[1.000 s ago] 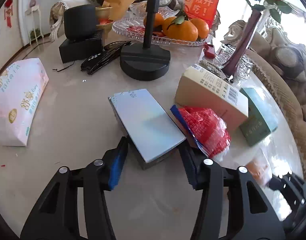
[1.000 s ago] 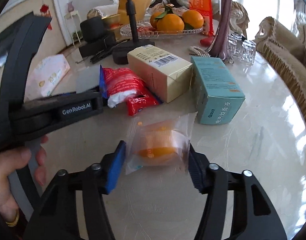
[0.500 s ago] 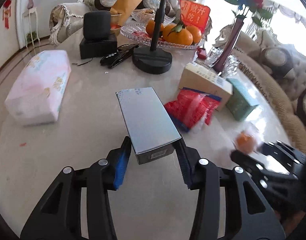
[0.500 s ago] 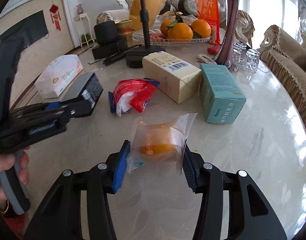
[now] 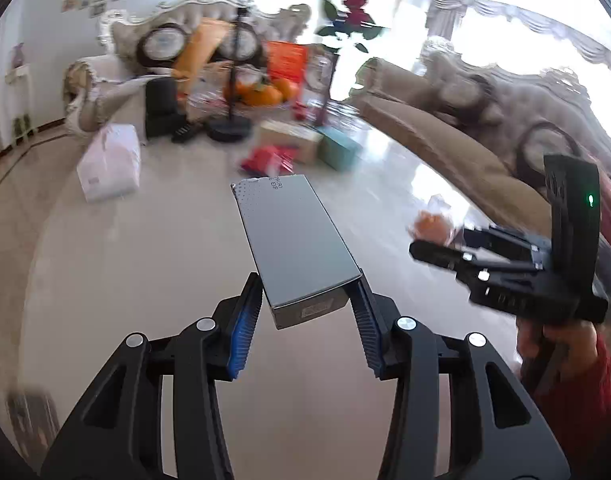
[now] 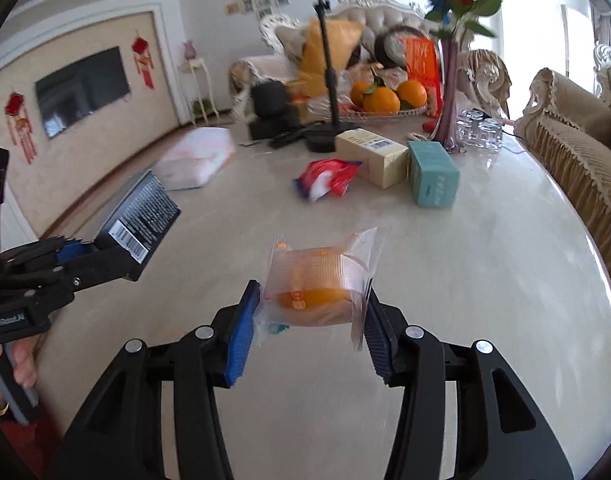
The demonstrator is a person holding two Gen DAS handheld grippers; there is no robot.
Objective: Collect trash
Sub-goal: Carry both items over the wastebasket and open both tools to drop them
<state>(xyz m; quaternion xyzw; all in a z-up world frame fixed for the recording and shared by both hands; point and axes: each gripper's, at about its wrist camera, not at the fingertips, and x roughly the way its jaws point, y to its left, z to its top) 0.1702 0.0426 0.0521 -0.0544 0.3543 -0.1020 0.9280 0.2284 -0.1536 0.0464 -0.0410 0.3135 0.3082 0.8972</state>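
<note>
My left gripper (image 5: 307,304) is shut on a flat grey box (image 5: 293,240) and holds it above the marble table (image 5: 105,280). The box also shows in the right wrist view (image 6: 139,216), at the left. My right gripper (image 6: 311,312) is shut on a clear plastic packet with an orange cup inside (image 6: 319,280), lifted off the table. That packet (image 5: 433,224) and the right gripper (image 5: 437,250) show at the right of the left wrist view. A red snack wrapper (image 6: 325,180), a cream carton (image 6: 371,156) and a teal box (image 6: 433,180) lie farther back.
A white tissue pack (image 6: 197,158) lies at the left. A black stand (image 6: 325,136), a glass fruit tray with oranges (image 6: 369,110), a purple vase with a rose (image 6: 449,92) and glasses (image 6: 479,130) stand at the back. A sofa (image 6: 577,152) runs along the table's right edge.
Both grippers have pulled back and up from the table with their loads. The grey box and the packet now hang higher, and the remaining items look farther away.
</note>
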